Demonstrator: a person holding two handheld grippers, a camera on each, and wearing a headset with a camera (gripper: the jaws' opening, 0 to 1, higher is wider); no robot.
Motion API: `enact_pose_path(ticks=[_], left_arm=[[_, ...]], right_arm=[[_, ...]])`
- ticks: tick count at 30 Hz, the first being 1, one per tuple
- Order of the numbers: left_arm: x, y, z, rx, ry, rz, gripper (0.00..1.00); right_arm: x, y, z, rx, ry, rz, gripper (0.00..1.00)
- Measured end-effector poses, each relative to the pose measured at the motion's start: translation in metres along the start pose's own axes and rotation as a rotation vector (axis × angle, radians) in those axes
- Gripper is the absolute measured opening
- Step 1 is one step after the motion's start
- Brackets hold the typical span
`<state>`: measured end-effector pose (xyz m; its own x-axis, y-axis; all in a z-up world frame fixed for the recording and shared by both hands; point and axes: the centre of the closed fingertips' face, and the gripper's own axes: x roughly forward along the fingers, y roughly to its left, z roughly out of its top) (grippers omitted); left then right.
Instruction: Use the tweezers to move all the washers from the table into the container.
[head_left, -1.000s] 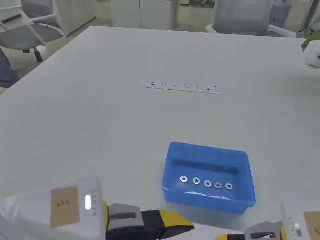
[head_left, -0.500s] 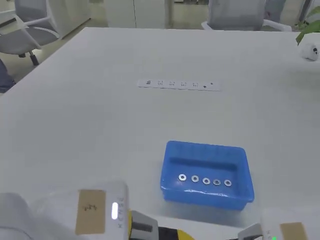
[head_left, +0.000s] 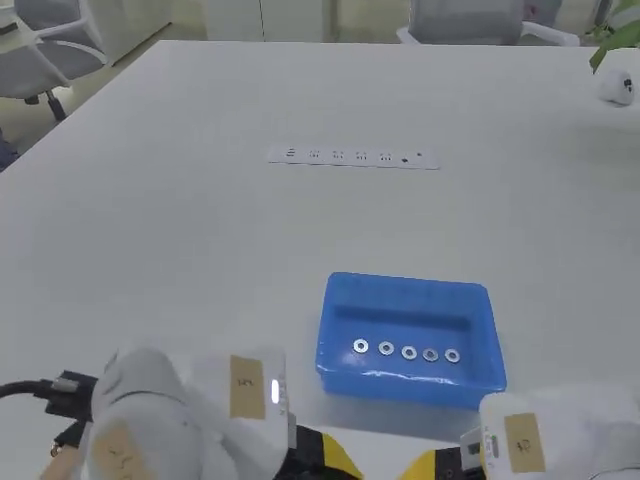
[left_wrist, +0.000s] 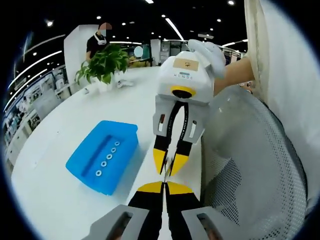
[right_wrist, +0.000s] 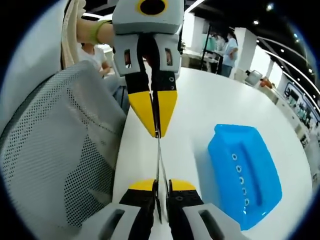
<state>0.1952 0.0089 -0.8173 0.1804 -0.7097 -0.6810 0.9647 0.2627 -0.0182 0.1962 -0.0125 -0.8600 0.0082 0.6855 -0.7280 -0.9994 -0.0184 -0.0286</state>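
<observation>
Washers (head_left: 406, 351): five are lying in a straight row on the floor of the container (head_left: 400, 290), each flat and just apart from the next.
Container: it is sitting upright on the table (head_left: 200, 220), with its opening facing up.
Tweezers (right_wrist: 159, 160): they are running as a thin metal strip between the two grippers, on the person's side of the container and apart from it.
Right gripper (right_wrist: 159, 185): its jaws are pressing together on the near end of the tweezers.
Left gripper (left_wrist: 165, 186): its jaws are also pressing together, tip to tip with the right gripper. Whether they are truly pinching the far end of the tweezers, I cannot tell.
Handling of washers: they are looking thin, stiff, light and smooth, so they are likely sliding or flipping away under a careless pinch. The rim is offering the best hold, with one tweezer tip going through the hole and the other outside it.
Handling of tweezers: they are looking springy and slippery. A hold around the middle, with the tips pointing out of the jaws, is seeming wisest.
Progress: judging by the row inside the container, the task is looking done or nearly so.
</observation>
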Motion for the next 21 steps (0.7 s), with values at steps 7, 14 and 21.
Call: enact_pose_path(ticks=[7,14,21], left_arm=[[0.013,0.004,-0.035,-0.027,0.085,-0.023,0.00],[0.026,0.008,-0.050,0.000,0.173,-0.036,0.00],[0.032,0.010,-0.053,-0.003,0.207,-0.054,0.00]], right_arm=[[-0.024,-0.002,-0.010,0.156,-0.084,-0.075,0.23],[-0.072,-0.001,-0.029,0.245,-0.119,-0.177,0.36],[-0.122,-0.009,-0.039,0.307,-0.169,-0.321,0.41]])
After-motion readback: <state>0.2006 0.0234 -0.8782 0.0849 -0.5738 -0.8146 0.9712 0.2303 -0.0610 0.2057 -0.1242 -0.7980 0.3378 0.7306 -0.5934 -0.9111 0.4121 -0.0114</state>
